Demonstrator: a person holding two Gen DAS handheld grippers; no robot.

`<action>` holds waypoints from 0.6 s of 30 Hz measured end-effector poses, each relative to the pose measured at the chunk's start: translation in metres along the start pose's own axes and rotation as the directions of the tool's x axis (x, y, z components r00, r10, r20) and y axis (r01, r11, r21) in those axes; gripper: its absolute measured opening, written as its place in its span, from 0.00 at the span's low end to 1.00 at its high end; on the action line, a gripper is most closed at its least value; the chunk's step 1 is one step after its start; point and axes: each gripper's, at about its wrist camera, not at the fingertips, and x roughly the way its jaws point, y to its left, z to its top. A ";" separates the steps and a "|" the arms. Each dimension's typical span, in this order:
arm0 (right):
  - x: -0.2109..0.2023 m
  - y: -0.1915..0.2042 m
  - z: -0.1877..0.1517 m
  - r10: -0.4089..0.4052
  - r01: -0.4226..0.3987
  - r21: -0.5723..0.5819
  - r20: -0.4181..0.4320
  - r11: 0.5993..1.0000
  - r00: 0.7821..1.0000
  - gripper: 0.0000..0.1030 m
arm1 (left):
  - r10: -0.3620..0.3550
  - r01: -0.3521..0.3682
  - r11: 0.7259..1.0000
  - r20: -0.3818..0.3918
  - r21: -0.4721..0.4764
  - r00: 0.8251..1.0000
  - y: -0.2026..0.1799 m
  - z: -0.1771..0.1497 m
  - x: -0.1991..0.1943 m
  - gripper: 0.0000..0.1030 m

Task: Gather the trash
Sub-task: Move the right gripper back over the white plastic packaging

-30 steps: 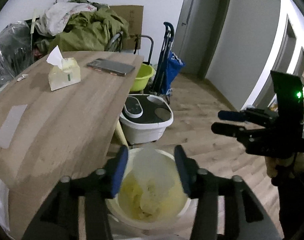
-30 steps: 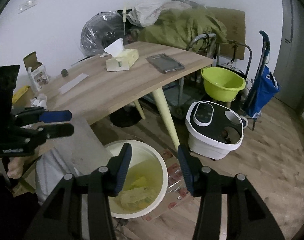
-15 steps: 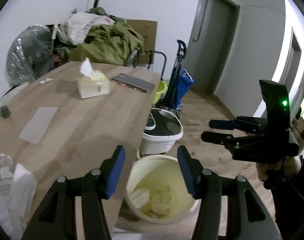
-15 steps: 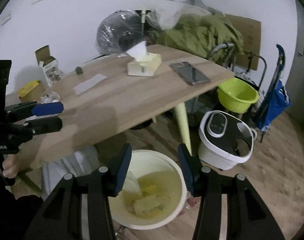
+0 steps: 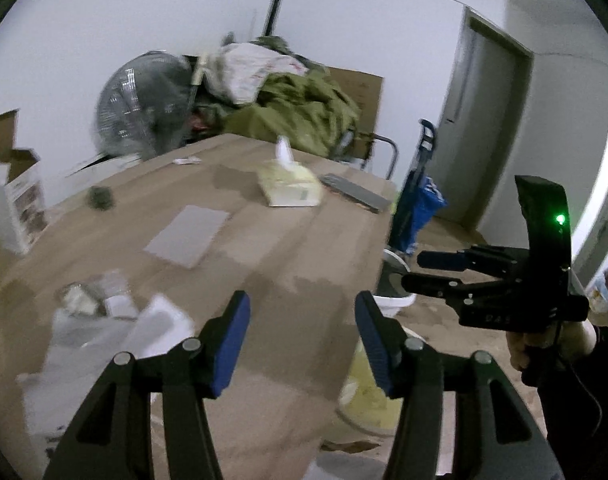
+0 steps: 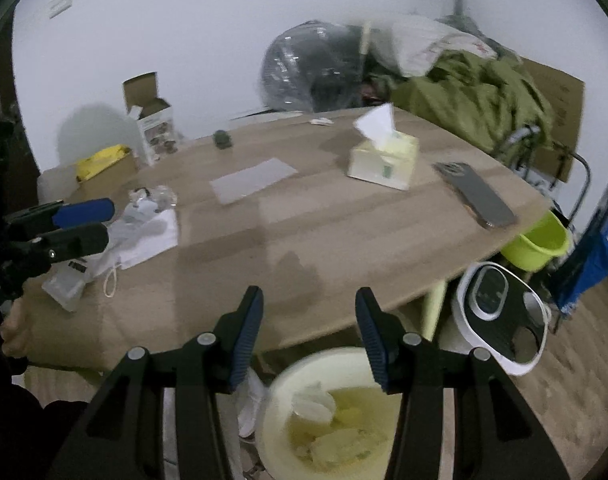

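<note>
A round cream trash bin (image 6: 288, 384) with a yellow liner stands on the floor at the table's near edge, holding crumpled white and yellow waste; its edge shows in the left wrist view (image 5: 364, 396). White wrappers, a face mask and crumpled clear plastic (image 6: 144, 228) lie on the wooden table (image 6: 324, 240), also in the left wrist view (image 5: 104, 320). My left gripper (image 5: 302, 340) is open and empty above the table's near edge, also in the right wrist view (image 6: 84, 224). My right gripper (image 6: 308, 336) is open and empty above the bin, also in the left wrist view (image 5: 424, 270).
On the table lie a tissue box (image 6: 384, 158), a phone (image 6: 476, 198), a grey sheet (image 6: 252, 180) and a small dark object (image 6: 223, 139). A foot bath (image 6: 500, 316), green basin (image 6: 538, 248) and blue trolley (image 6: 596, 248) stand on the floor at right.
Both grippers have risen and swung left from over the bin toward the table. The trash pile at the table's left has come into view. Both stay open and empty.
</note>
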 end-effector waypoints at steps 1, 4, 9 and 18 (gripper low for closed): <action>0.006 0.006 0.004 0.014 -0.014 -0.012 -0.004 1.000 1.000 0.44 | 0.014 -0.014 1.000 0.003 -0.014 1.000 0.007 -0.001 -0.003 0.53; 0.022 0.020 0.014 0.046 -0.046 -0.042 -0.014 0.998 0.999 0.44 | 0.060 -0.059 0.997 0.009 -0.058 0.998 0.028 -0.005 -0.013 0.53; 0.045 0.043 0.028 0.095 -0.097 -0.082 -0.026 0.992 0.995 0.44 | 0.119 -0.116 0.985 0.014 -0.130 0.993 0.062 -0.017 -0.029 0.53; 0.087 0.078 0.047 0.176 -0.182 -0.120 -0.062 0.976 0.982 0.56 | 0.239 -0.238 0.949 -0.022 -0.206 0.971 0.107 -0.045 -0.051 0.54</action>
